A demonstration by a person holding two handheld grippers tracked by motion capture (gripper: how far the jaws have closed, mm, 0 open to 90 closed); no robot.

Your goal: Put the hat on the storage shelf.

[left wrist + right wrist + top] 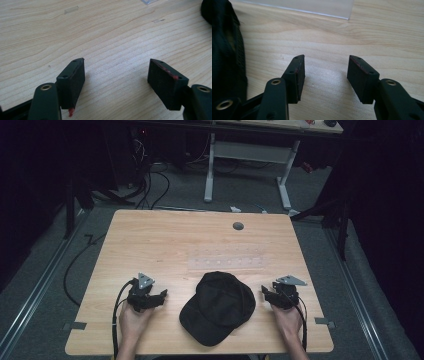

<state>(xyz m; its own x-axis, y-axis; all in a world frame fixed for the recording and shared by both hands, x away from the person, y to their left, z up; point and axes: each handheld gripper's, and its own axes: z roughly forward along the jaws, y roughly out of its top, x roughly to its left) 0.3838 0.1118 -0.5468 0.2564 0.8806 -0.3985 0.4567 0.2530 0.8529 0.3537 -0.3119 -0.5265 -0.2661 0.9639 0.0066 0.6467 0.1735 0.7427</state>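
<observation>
Black cap (218, 307) sits on the tabletop (150, 245) at about 6 o'clock from its centre, near the edge closest to you, brim pointing to roughly 7 o'clock, crown toward 1 o'clock. Your left tongs (161, 296) rest at 9 o'clock of the cap, near it but not touching, tips aimed toward it. In the left gripper view those tongs (116, 72) are spread, bare wood between the pads, nothing pinched; a red smear shows on one pad (71, 111); a sliver of the cap (207, 11) shows at the 2 o'clock corner. Your right tongs (265, 292) sit at 3 o'clock of the cap, just beside its edge, tips pointing at it. In the right gripper view those tongs (325, 72) are also spread, only wood grain between the pads, no contact with the cap (227, 50), which fills the 9 o'clock side of that view just beside the nearer jaw. Right gap looks narrower than the left one. A clear plastic strip (227, 262) lies flat on the tabletop at 12 o'clock of the cap, close to the crown; can't tell whether they touch. Its corner (312, 7) shows at 12 o'clock in the right gripper view. Grey round grommet (238, 226) sits further out at 12 o'clock, well apart from the cap. Both hands rest on the tabletop, left hand (132, 320) at 7 o'clock, right hand (287, 320) at 5 o'clock.
</observation>
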